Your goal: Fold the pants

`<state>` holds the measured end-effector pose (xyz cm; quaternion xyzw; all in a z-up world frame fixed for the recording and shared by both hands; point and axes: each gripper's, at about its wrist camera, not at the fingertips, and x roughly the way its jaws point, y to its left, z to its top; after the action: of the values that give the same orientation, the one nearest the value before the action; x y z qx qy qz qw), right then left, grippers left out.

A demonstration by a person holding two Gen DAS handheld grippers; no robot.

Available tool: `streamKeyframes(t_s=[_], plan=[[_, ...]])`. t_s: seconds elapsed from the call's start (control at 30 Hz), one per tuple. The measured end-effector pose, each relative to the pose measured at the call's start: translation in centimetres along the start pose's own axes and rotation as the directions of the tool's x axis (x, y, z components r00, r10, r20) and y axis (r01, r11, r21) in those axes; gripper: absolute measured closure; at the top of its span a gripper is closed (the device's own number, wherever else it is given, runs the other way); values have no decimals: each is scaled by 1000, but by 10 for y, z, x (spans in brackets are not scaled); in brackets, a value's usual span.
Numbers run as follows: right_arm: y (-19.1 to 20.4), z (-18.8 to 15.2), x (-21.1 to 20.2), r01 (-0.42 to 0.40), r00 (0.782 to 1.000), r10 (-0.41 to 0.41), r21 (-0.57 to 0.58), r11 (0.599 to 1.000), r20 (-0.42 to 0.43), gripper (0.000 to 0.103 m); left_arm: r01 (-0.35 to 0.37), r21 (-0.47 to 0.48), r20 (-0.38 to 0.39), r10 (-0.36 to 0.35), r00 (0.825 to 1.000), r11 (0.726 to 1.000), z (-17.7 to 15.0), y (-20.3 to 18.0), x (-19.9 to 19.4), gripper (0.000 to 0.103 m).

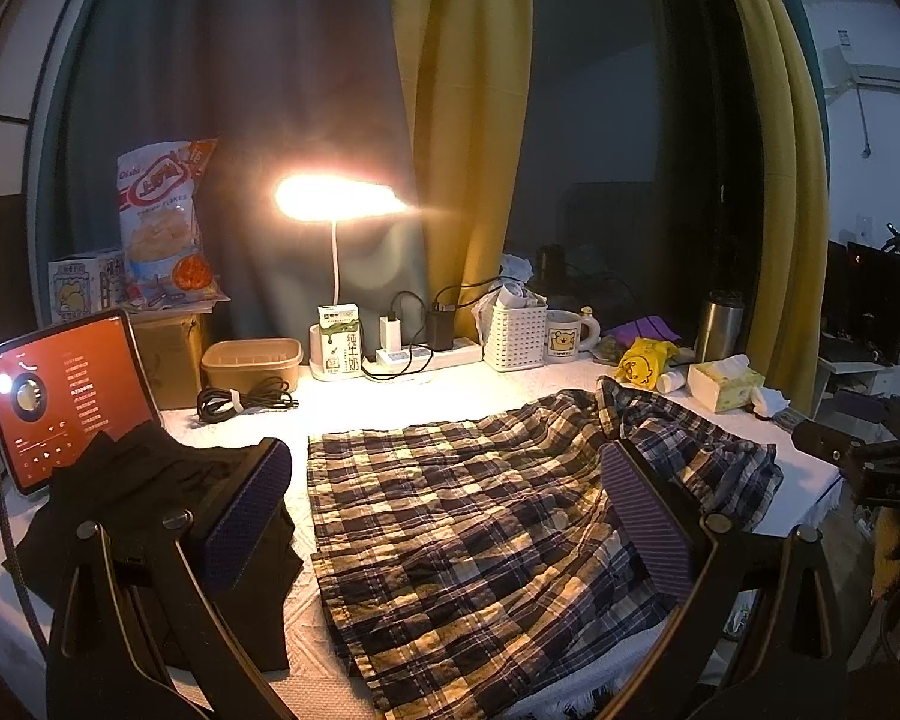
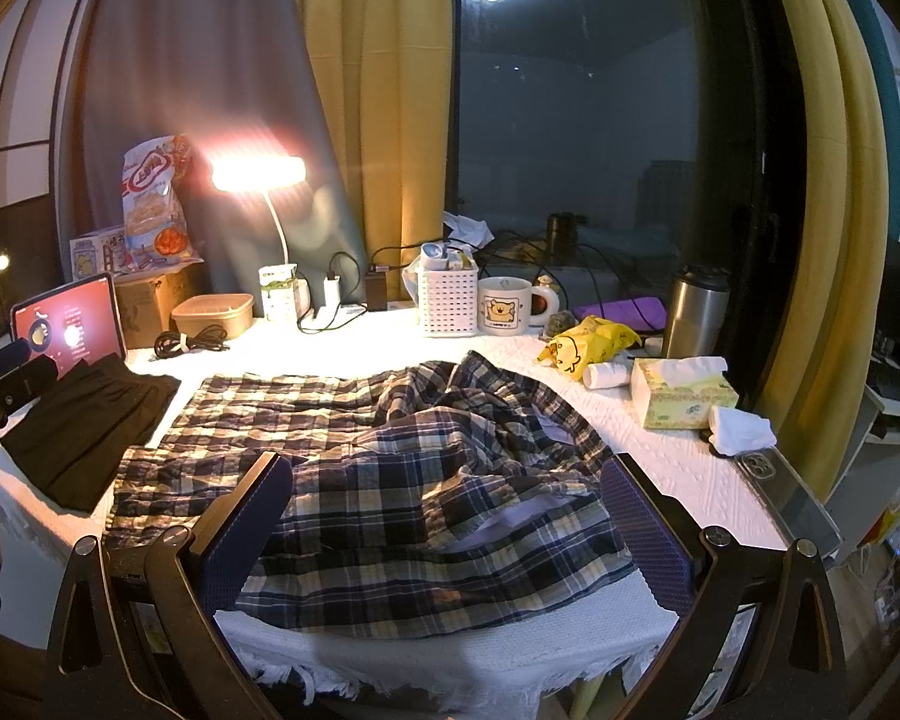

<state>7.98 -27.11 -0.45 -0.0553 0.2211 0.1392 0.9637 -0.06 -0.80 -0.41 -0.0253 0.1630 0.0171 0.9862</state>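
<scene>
Both wrist views face the window across the table [image 1: 390,396] – left one nearer (shared: pants [image 2: 390,468]).

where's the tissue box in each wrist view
Left wrist: the tissue box sits at the right, past the plaid pants, near the table's right edge.
Right wrist: the tissue box sits right of centre, in front of the steel tumbler.
Shared landmark: the bear mug, beside the white basket in both views.
</scene>
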Motion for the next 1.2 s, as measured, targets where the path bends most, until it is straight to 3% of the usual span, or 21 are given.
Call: streamKeyframes(t_s=[0.73,0.93,1.13,1.17,1.2], plan=[[-1,0,4,-1,1000,1,-16,1000,-2,0,4,9,-10,-4,1000,1000,-2,-6,2,1],[-8,4,29,-11,999,10,-19,1000,-31,0,-8,19,-71,9,997,1000,-5,3,29,1],[-27,9,78,-38,994,39,7,999,-102,0,-51,-5,-166,50,985,999,-6,29,74,1],[-31,11,89,-36,992,37,10,999,-117,1,-62,-7,-180,59,982,998,-6,34,82,1],[-35,14,98,-38,992,38,8,999,-124,8,-71,-8,-192,69,979,997,-5,39,90,1]])
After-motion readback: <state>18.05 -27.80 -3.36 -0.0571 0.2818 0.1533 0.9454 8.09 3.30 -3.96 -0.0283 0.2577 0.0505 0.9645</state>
